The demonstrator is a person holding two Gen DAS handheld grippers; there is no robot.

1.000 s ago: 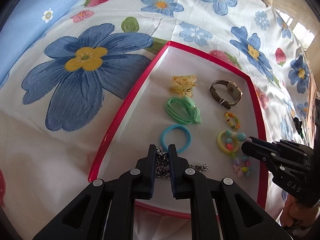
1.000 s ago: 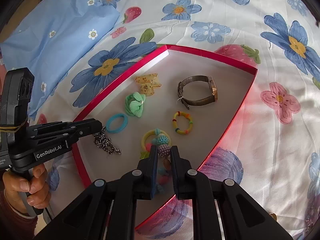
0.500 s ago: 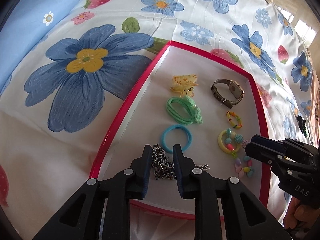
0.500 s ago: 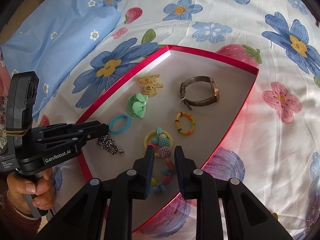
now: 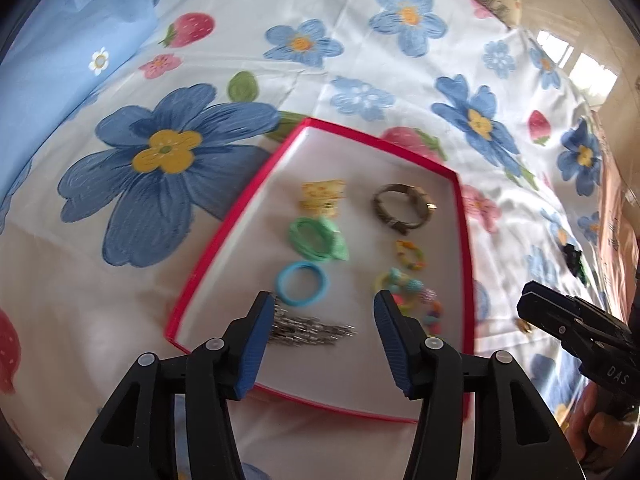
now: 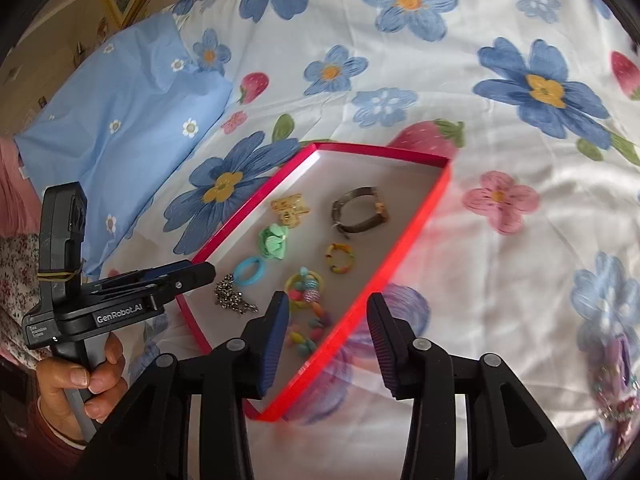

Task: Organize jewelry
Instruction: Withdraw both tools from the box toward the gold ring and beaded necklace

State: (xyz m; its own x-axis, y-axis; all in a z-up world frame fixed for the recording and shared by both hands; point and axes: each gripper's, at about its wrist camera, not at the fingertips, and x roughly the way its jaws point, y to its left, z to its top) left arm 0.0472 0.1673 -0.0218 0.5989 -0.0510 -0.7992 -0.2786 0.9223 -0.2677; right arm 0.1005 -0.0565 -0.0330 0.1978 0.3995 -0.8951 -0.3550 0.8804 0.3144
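Observation:
A red-rimmed tray point(image 5: 224, 240) point(image 6: 404, 248) lies on a floral bedsheet. In it lie a yellow hair clip point(image 5: 322, 198), a watch point(image 5: 404, 208), a green hair tie point(image 5: 316, 238), a beaded ring point(image 5: 410, 254), a blue hair tie point(image 5: 301, 283), a silver chain point(image 5: 308, 330) point(image 6: 234, 296) and colourful bead bracelets point(image 5: 416, 296) point(image 6: 306, 308). My left gripper point(image 5: 324, 320) is open and empty, above the tray's near end over the chain. My right gripper point(image 6: 326, 320) is open and empty, above the tray's near right rim beside the bracelets.
A light blue pillow point(image 6: 120, 128) lies at the far left. More small jewelry point(image 6: 616, 392) lies on the sheet to the right of the tray. A dark item point(image 5: 574, 258) lies on the sheet beyond the tray's right side.
Both grippers have opened wide and pulled back and up from the tray. The left let go of the chain and the right let go of the bead bracelet; both now lie in the tray.

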